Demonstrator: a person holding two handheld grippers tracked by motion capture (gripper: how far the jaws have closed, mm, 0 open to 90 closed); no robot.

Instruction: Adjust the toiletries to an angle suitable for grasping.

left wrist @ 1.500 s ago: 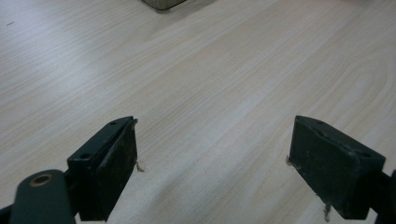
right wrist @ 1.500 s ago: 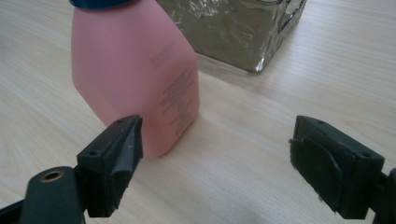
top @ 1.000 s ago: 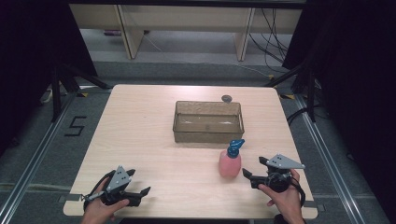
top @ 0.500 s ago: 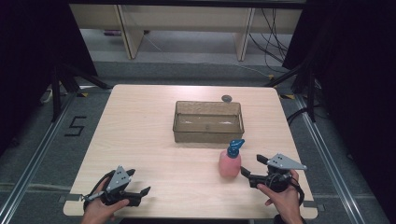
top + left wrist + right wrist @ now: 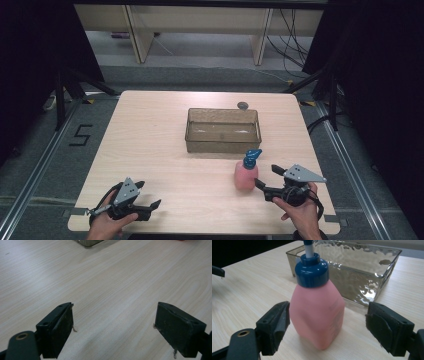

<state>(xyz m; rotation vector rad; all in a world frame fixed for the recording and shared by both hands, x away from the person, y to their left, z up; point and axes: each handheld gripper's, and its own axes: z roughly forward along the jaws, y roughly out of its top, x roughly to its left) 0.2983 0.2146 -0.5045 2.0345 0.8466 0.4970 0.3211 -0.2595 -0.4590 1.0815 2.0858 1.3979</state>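
Two tongs spread: our right tongs (image 5: 325,327) straddle the pink bottle (image 5: 318,315), ungripped; left tongs (image 5: 113,327) idle; grasping remains.

The worktop (image 5: 150,140) is evenly lit from above, while its surroundings are left dark. Soft shadows are cast beneath the bin (image 5: 362,272), whose rippled walls carry glare. Near jaws are rendered slightly soft in both gripper views.

Table (image 5: 150,130): pale wood-grain laminate, smooth, matt. Bottle (image 5: 317,315): pink plastic, satin; cap (image 5: 311,270) glossy blue plastic. Bin (image 5: 362,267): clear smoky plastic, rippled, glossy. Gripper pads (image 5: 275,327): black, matt, worn.
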